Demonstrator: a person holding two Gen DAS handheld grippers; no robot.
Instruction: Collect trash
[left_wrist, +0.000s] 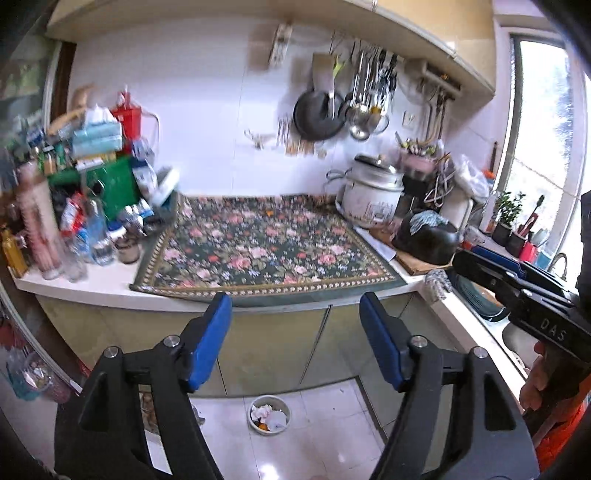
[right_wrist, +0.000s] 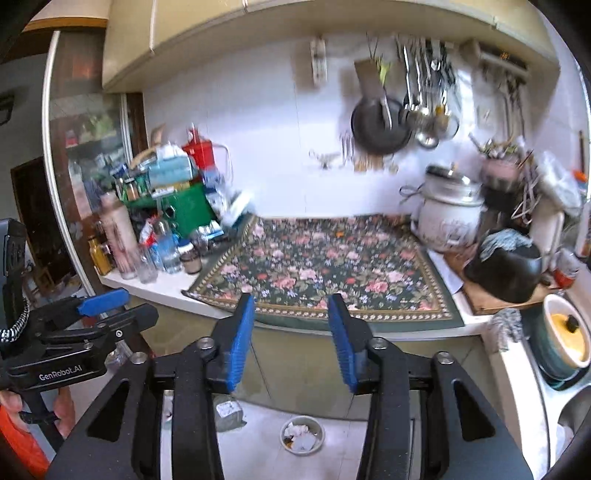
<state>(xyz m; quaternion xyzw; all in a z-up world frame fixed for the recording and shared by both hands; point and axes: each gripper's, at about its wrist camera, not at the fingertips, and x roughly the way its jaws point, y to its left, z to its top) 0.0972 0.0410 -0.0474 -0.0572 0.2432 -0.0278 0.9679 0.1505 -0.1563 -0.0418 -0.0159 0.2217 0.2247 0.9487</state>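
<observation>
White crumpled paper fills the trash bin on the floor below the counter — light, soft, likely easiest pinched at a fold. Left gripper and right gripper gape, empty.

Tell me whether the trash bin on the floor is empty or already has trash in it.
Not empty. The trash bin holds crumpled white paper and something orange; both wrist views show this from above. It stands upright on the floor tiles below the counter.

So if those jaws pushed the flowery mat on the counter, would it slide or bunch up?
Probably bunch up. The floral mat looks like thin woven cloth lying flat, so likely floppy and light. Its front edge hangs over the white counter, so a tug might drag it off. Nothing seems to weigh down its middle.
</observation>
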